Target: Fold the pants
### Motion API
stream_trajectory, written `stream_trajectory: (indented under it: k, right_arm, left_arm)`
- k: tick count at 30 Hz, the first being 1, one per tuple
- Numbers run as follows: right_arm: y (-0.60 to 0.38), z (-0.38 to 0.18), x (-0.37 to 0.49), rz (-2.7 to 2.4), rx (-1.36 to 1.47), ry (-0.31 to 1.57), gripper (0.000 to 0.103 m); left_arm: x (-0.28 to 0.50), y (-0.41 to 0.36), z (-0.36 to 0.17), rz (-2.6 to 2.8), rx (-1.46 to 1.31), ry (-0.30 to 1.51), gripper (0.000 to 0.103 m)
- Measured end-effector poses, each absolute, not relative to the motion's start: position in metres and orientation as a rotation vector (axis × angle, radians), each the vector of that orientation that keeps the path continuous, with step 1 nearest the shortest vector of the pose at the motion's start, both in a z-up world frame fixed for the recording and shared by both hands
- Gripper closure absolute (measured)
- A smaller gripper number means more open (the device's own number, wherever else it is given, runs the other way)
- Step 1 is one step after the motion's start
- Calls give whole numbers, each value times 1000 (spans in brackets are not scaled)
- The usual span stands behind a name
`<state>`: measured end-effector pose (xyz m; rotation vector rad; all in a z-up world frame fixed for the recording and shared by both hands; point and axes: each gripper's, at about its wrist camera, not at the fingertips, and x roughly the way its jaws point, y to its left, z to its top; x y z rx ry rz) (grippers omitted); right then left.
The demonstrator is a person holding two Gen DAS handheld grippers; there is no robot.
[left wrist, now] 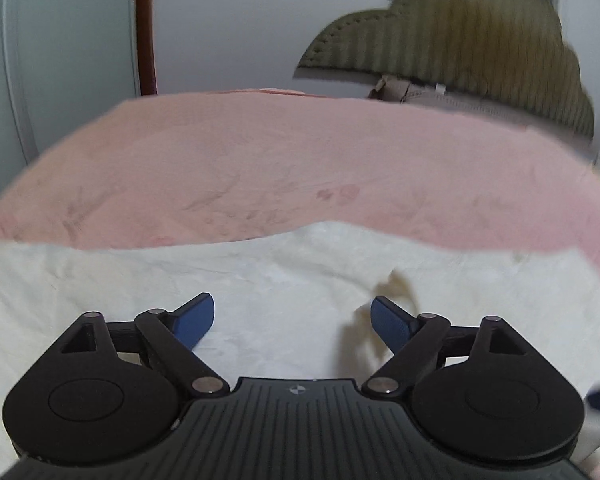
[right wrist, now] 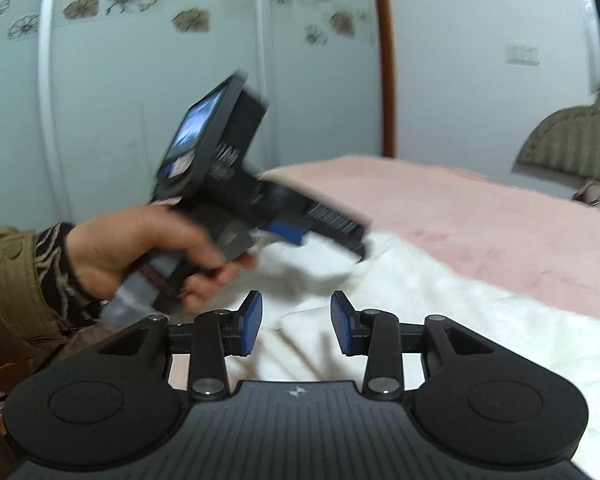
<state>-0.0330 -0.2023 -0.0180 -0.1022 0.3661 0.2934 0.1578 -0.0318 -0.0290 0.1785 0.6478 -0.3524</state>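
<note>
Both grippers empty above the white pants, fold not yet begun.

The pants (left wrist: 260, 300) lie spread and rumpled along the near edge of the bed (left wrist: 300, 160), on its pink cover, with a darker fold or opening showing near their right side. The left gripper (left wrist: 292, 318) hovers just over the cloth with fingers (left wrist: 198, 318) wide apart and nothing between them, probably lining up on an edge to pinch. The right gripper (right wrist: 296, 322) also stands open, somewhat narrower, above a creased part of the pants (right wrist: 440, 308). In the right view the person's left hand (right wrist: 140, 248) angles its tool down toward the cloth, blurred.
</note>
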Motion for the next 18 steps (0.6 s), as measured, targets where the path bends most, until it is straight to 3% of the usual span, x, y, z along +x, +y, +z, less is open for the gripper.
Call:
stream_trajectory:
  k: [4,10,12,13,14,18]
  right_arm:
    - [-191,-25,-16,242,-272,427,66]
    - [-165,-52,-11,198,-439,434,68]
    - [-164,-55,-9,192,-427,445,74]
    - [-165,-55,-7,187,-423,445,84]
    - [-166,-58,-9,185,-419,440,88]
    - [-183,-50,-13,193,-301,399,90]
  left_arm:
    - [146,-32,-37,-217,319,601,14]
    - [133,8,-14,-384,-28,667,13]
    - [127,17,-8,-478,-138,703,13]
    - [126,20,-7,-518,-188,726,13]
    - [125,22,-7,-556,-238,751,13]
    - [124,21,-17,-677,-399,881,13]
